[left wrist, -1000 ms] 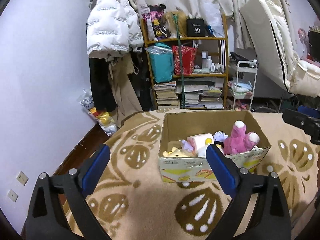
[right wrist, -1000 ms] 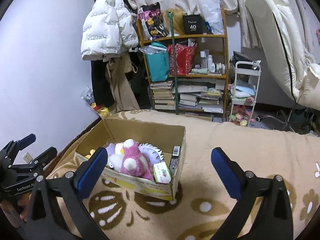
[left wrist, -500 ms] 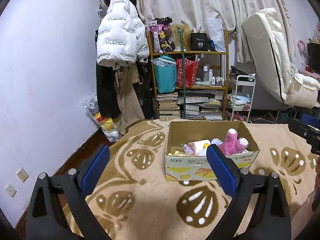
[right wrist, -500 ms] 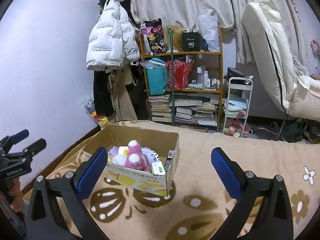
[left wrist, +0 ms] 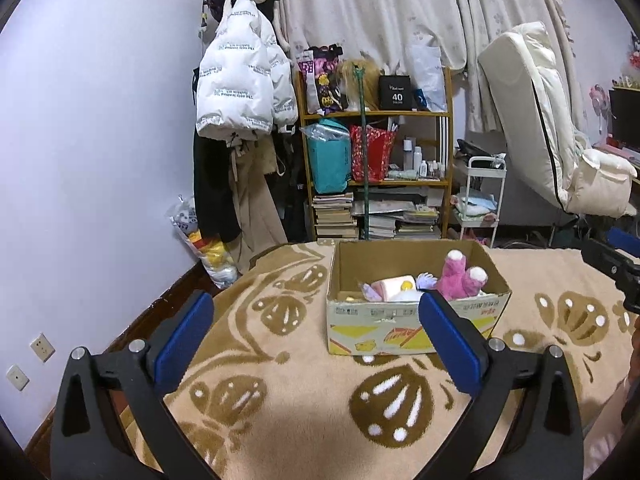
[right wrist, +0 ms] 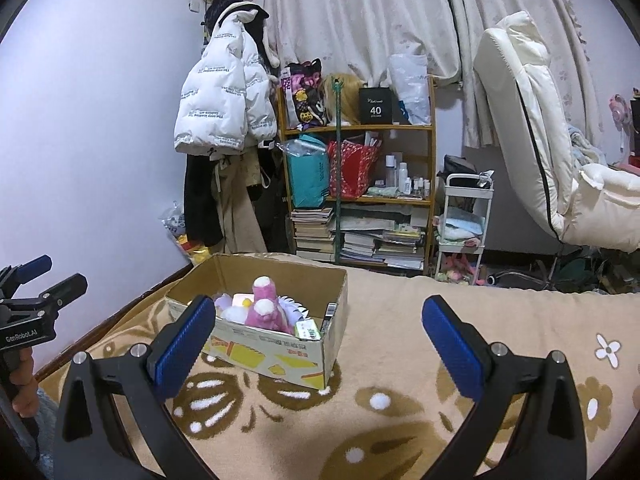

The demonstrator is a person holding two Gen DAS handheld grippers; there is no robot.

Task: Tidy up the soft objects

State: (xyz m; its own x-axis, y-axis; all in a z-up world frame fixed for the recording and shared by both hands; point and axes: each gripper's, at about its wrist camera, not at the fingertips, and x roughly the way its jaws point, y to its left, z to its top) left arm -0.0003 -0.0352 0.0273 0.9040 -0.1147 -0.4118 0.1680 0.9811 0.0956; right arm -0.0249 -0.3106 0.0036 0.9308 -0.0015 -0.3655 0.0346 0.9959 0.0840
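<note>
A cardboard box (left wrist: 416, 330) stands on the beige patterned blanket (left wrist: 280, 408). It holds a pink plush toy (left wrist: 460, 278) and several other soft toys. My left gripper (left wrist: 316, 332) is open and empty, well back from the box. In the right wrist view the box (right wrist: 276, 354) lies ahead to the left with the pink plush (right wrist: 266, 312) inside. My right gripper (right wrist: 316, 332) is open and empty, held above the blanket (right wrist: 400, 400). The left gripper also shows at the left edge of the right wrist view (right wrist: 36, 292).
A wooden shelf (left wrist: 376, 176) with bags, books and bottles stands against the back wall. A white puffer jacket (left wrist: 240, 88) hangs to its left. A white cart (left wrist: 480, 200) and a cream recliner (left wrist: 552, 140) stand at the right.
Both grippers have pulled back and risen away from the box, which now looks smaller and farther. Both stay open and empty.
</note>
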